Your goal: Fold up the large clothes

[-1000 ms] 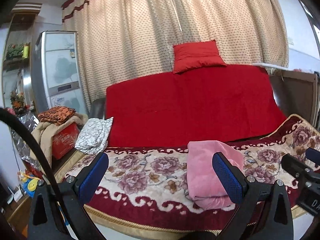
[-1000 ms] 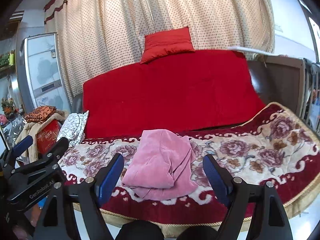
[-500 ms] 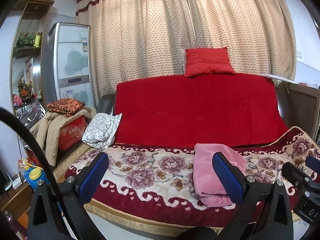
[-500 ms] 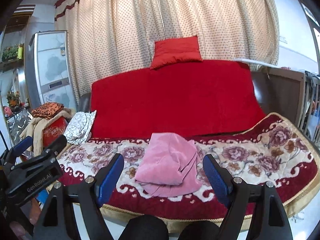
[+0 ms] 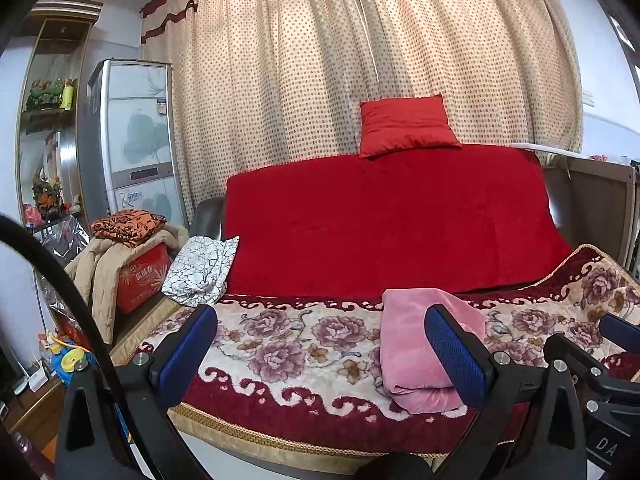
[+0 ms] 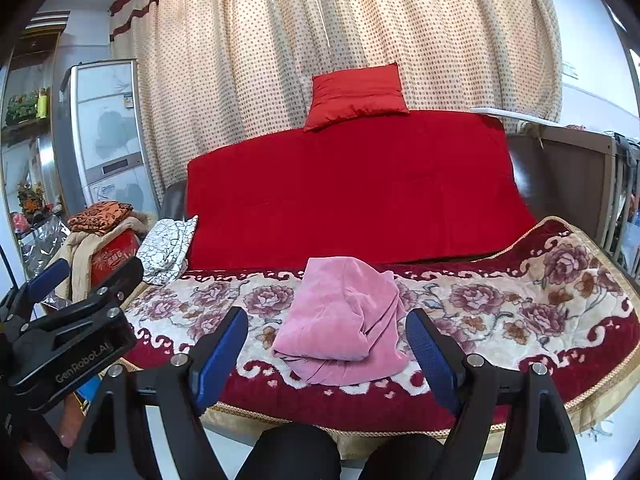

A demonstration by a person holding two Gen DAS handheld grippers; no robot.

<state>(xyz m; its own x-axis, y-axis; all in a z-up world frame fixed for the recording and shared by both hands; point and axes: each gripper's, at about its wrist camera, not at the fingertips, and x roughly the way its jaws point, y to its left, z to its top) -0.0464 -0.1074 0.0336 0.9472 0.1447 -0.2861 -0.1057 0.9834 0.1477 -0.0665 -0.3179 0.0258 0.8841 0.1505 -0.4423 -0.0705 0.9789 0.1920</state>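
Folded garment at the front of a covered sofa, both grippers before it.

The folded garment (image 6: pixel 340 320) lies on the floral blanket (image 6: pixel 500 312) that covers the sofa seat, near its front edge. Behind it a plain blanket (image 6: pixel 352 192) hangs over the sofa back, a cushion (image 6: pixel 356 96) rests on top of that, and a curtain (image 6: pixel 320 40) hangs behind all. At the sofa's left end a patterned cloth (image 6: pixel 168 250) leans on the armrest; further left a box (image 6: pixel 114 258) carries a draped coat and a folded cloth (image 6: pixel 100 216), with a cabinet (image 6: pixel 106 132) behind. The right gripper (image 6: pixel 326 354) stands before the garment, apart from it; the left gripper (image 5: pixel 320 354) stands to its left.
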